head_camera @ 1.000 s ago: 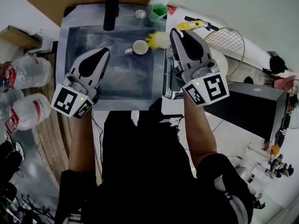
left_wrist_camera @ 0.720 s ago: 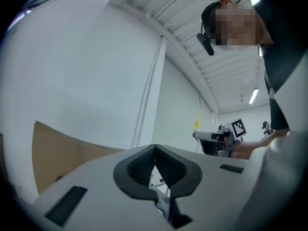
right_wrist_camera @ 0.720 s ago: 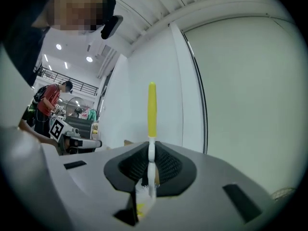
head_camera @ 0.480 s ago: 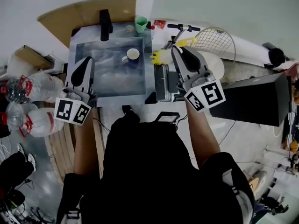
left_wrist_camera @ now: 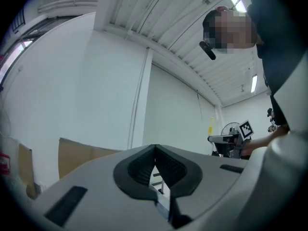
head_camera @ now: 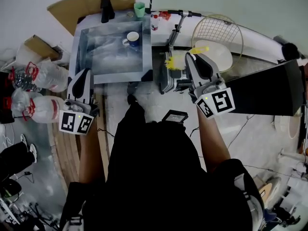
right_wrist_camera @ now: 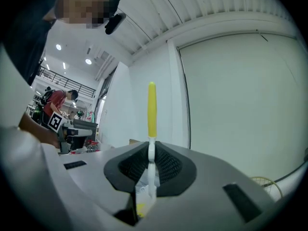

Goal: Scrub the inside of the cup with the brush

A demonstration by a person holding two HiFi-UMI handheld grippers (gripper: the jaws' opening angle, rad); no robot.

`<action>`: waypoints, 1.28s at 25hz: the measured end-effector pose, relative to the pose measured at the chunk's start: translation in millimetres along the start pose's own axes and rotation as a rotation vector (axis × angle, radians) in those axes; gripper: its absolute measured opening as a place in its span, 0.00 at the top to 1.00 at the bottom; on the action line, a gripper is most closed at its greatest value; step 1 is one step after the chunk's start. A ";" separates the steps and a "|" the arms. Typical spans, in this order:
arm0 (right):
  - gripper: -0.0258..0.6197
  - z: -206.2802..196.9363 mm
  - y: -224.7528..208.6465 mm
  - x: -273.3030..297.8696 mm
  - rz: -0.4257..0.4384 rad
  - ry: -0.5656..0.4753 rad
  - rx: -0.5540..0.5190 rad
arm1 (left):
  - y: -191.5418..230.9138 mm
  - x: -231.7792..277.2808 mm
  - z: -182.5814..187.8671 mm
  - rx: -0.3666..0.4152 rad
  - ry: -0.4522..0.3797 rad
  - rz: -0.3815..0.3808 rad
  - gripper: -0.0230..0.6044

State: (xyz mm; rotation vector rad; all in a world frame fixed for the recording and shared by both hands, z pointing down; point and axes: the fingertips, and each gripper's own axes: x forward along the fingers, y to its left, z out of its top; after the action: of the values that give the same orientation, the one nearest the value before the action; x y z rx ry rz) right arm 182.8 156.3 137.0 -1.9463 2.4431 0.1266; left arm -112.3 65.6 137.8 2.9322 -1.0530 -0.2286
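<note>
The blue cup (head_camera: 132,38), white inside, stands in the steel sink (head_camera: 89,57) at the top of the head view. My left gripper (head_camera: 84,73) hangs below the sink's left front corner, well short of the cup. In the left gripper view its jaws (left_wrist_camera: 155,150) are shut with nothing between them and point at a white wall. My right gripper (head_camera: 191,57) is right of the sink, shut on the brush. The brush's yellow handle (head_camera: 199,49) sticks out past the jaws and its yellow bristles (head_camera: 171,63) point left. The handle (right_wrist_camera: 152,109) rises from my right gripper (right_wrist_camera: 151,150).
A green cup (head_camera: 139,8) and a black faucet (head_camera: 104,8) sit at the sink's back edge. Large water bottles (head_camera: 45,76) lie at the left. A round wire mesh (head_camera: 216,32) and a black box (head_camera: 269,90) are at the right. A small device (head_camera: 175,115) lies on the floor.
Both grippers have drawn back from the sink toward the person. The brush has gone from beside the cup to the right of the sink. The sink now looks smaller and farther away.
</note>
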 end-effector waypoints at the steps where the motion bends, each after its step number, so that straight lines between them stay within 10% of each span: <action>1: 0.89 -2.0 4.9 -10.6 0.002 0.003 0.001 | -8.1 -10.1 -2.4 -0.003 0.009 0.004 0.94; 20: 0.89 -56.6 164.1 -115.7 -0.030 0.108 0.090 | -54.1 -164.9 -39.2 -0.056 0.097 -0.020 0.94; 32: 0.89 -67.0 325.0 -119.5 -0.101 0.160 0.120 | 0.8 -310.5 -66.5 -0.158 0.150 -0.024 0.94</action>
State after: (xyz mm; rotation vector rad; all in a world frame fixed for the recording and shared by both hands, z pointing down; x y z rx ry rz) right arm -104.2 339.6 228.7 -2.0966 2.3742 -0.1800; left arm -339.9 259.6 244.4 2.7726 -0.9342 -0.0864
